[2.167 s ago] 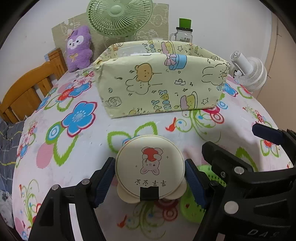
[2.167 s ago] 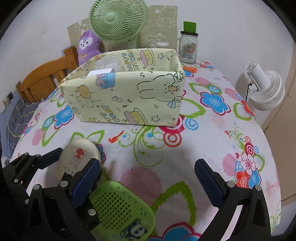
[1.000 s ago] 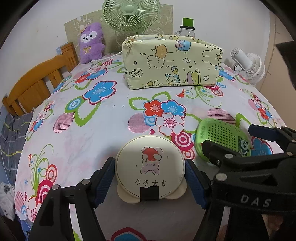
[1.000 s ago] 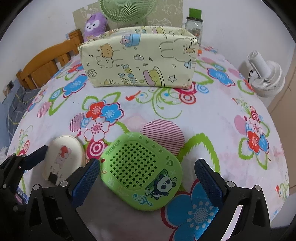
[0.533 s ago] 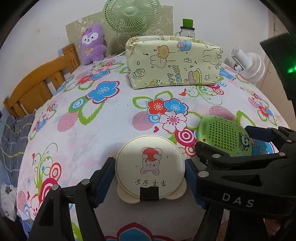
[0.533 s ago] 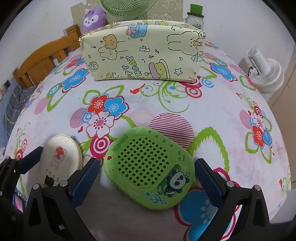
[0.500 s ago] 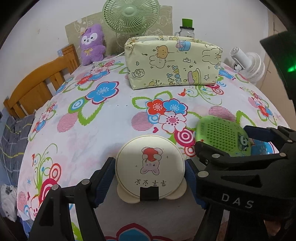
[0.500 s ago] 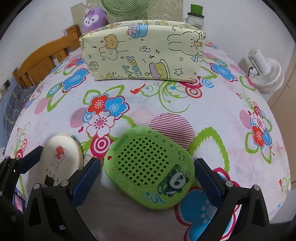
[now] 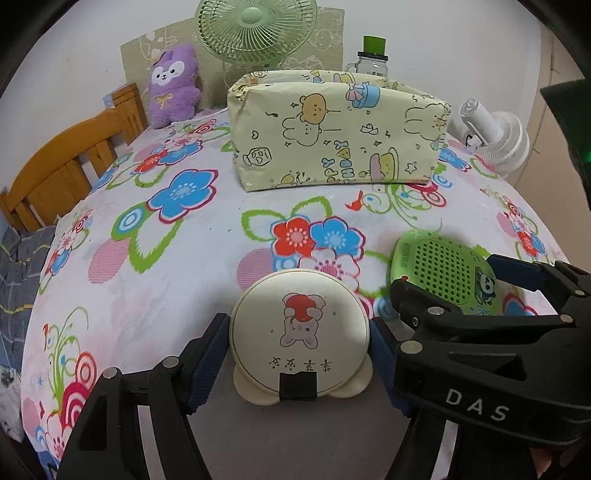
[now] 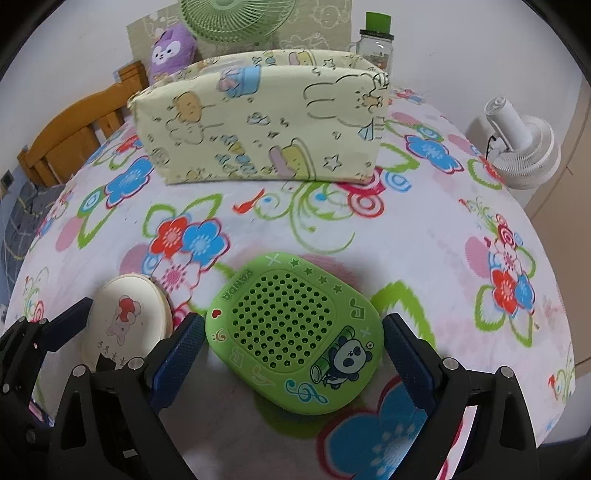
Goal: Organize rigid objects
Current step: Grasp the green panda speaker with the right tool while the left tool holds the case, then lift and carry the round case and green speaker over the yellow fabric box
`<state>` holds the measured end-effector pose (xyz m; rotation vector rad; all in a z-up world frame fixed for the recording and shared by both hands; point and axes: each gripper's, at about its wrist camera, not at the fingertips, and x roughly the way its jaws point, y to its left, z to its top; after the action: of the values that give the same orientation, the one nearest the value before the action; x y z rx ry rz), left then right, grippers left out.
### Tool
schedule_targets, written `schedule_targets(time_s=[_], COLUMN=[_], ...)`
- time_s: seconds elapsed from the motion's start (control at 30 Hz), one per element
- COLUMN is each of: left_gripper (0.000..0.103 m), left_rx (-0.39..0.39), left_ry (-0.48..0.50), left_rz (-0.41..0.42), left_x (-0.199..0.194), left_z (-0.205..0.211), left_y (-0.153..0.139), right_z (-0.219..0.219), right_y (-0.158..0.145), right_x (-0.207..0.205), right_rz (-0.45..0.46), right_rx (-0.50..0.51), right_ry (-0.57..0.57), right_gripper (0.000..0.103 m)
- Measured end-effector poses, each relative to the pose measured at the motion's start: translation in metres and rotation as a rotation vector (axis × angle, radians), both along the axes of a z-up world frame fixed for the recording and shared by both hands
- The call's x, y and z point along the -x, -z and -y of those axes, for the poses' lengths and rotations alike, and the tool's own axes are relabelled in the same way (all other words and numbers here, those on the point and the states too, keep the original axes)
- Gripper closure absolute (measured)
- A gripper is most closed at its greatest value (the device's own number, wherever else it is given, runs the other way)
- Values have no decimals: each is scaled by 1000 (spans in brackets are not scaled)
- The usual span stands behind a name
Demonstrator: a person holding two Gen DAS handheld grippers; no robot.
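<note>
My left gripper (image 9: 299, 354) is shut on a cream round case (image 9: 300, 338) with a rabbit print, held above the table. The case also shows in the right wrist view (image 10: 127, 323). My right gripper (image 10: 293, 352) is shut on a green panda speaker (image 10: 293, 334), its pads against both sides. The speaker also shows at the right of the left wrist view (image 9: 445, 271). A pale yellow cartoon-print fabric box (image 9: 338, 131) stands open-topped at the back of the table; in the right wrist view (image 10: 258, 127) it is closer.
The table has a flowered cloth (image 9: 177, 236). Behind the box stand a green fan (image 9: 256, 26), a purple plush (image 9: 173, 86) and a green-lidded jar (image 10: 376, 40). A white fan (image 10: 524, 147) is off the right edge, a wooden chair (image 9: 70, 162) at the left.
The right gripper has closed on the green speaker and lifted it. Both grippers have moved forward towards the fabric box, which looks larger now.
</note>
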<state>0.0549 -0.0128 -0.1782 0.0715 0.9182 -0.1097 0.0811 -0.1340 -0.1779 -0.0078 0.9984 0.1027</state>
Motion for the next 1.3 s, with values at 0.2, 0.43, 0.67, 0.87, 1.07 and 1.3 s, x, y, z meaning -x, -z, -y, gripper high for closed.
schedule_targets(time_s=[0.2,0.43,0.67,0.87,1.07,1.3], left_gripper=[26,26,27,27,27,27], left_rx=[4,6,4,14,23,31], left_ry=[1,-15,-14,-8,-3,-1], left_rz=[1,2,-2,22,55,89], left_x=[-8,-10,-8,-2,4,9], left_z=[1,-1,1,4,9,14], left_y=[1,1,0,-13,-31,-51], right_z=[0,-5,-6,-3,3,9], right_y=[4,6,5,-7,-30,-55], right_x=[-16,-22,-20,-14,-5,8], right_rz=[-8,-1,-3,20,71,126], right_rx=[-3,5,14,11,10,0], right_ry=[-20,-55,-37,-28,-29,-28], right_gripper=[7,2,7,7,6,6])
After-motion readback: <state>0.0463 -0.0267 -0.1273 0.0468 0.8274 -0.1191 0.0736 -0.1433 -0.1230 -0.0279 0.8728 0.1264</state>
